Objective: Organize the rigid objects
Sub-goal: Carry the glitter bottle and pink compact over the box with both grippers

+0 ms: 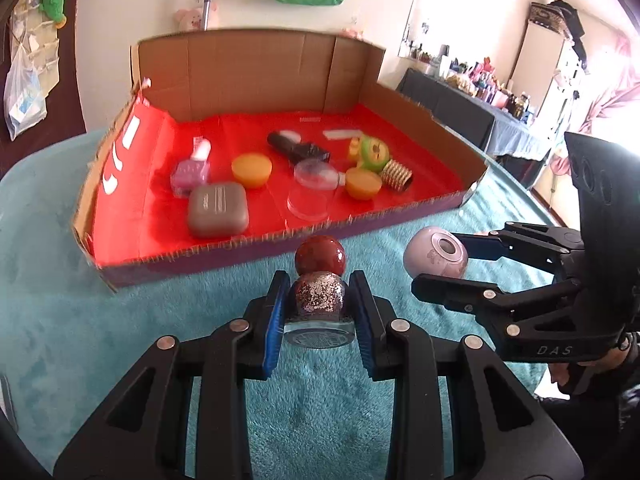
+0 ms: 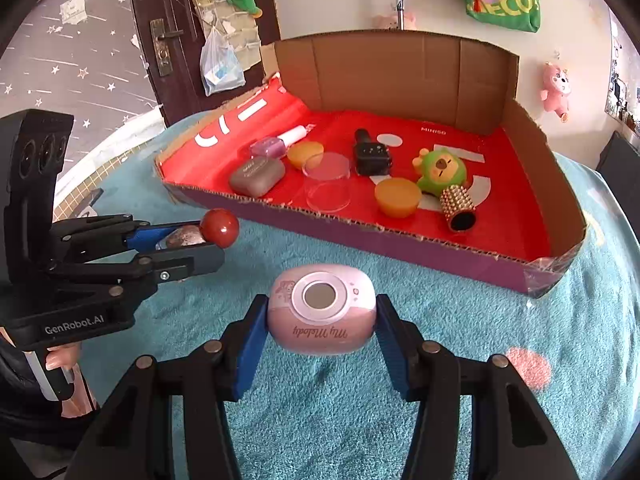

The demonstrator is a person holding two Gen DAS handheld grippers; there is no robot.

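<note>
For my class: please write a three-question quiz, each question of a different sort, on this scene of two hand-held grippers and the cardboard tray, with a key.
1. True or false: the left gripper is shut on the glitter bottle with the red ball cap.
2. Multiple choice: what is between the pads of the right gripper? A) the grey case B) the pink My Melody case C) a clear round lid
3. Fill in: the two orange cups sit inside the ____ with the red floor.

Key
1. True.
2. B.
3. Cardboard tray.
</note>
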